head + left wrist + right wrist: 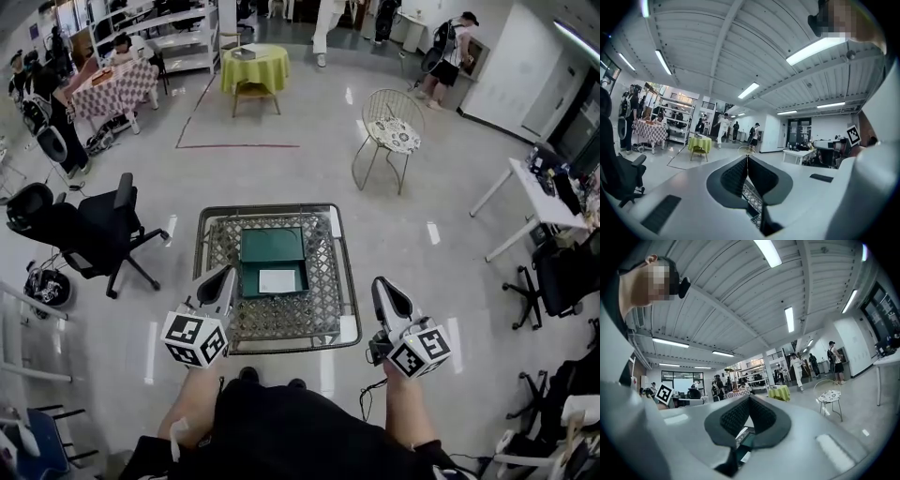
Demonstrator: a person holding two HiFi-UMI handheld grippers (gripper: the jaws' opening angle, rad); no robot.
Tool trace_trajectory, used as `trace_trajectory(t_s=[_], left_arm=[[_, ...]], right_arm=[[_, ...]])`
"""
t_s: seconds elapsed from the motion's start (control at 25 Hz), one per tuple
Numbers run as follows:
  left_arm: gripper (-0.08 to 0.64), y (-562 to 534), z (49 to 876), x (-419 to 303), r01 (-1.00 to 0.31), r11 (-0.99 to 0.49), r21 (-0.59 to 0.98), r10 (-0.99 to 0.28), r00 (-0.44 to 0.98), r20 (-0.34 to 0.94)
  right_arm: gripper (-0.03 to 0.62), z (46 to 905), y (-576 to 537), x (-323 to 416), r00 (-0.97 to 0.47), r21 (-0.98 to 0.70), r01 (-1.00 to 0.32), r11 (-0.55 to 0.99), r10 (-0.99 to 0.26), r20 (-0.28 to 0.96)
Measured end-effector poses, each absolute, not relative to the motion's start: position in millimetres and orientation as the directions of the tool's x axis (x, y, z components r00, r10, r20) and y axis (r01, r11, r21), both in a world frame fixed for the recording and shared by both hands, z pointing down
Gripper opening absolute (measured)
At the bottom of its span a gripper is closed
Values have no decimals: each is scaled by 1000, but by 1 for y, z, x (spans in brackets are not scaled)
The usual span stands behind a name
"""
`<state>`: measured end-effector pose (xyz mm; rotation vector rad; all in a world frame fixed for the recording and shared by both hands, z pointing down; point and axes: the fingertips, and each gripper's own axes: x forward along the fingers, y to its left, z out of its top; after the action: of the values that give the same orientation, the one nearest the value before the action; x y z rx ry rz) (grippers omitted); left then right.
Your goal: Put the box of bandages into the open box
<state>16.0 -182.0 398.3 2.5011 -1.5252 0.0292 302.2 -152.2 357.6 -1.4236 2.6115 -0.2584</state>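
A dark green open box [251,280] sits in the middle of a low lattice-top table [323,309], its lid [272,245] lying flat behind it. Inside the box lies a white box of bandages [277,279]. My left gripper [228,272] hovers at the table's front left, level with the open box's left side, and holds nothing. Its jaws meet at the tips in the left gripper view [747,157]. My right gripper [380,281] hangs just off the table's front right corner. Its jaws are also together and empty [749,397], with part of the green box [749,437] showing beneath them.
A black office chair [84,230] stands left of the table and a wire chair [389,131] behind it to the right. A round table with a green cloth [253,67] is farther back. A white desk [534,202] is at the right. People stand in the background.
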Motion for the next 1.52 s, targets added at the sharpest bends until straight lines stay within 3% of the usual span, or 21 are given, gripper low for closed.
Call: trace_trajectory(t_s=[0.52, 1.28, 1.52], left_arm=[[6, -194, 382, -5, -867, -485, 112, -853, 498, 159], [6, -216, 359, -46, -872, -470, 136, -862, 487, 143], [6, -211, 360, -50, -896, -440, 65, -882, 444, 157]], right_arm=[[9, 338, -151, 241, -576, -174, -795, 582, -813, -90], [8, 346, -159, 230, -560, -149, -815, 561, -827, -53], [8, 351, -153, 231, -553, -154, -820, 552, -832, -40]])
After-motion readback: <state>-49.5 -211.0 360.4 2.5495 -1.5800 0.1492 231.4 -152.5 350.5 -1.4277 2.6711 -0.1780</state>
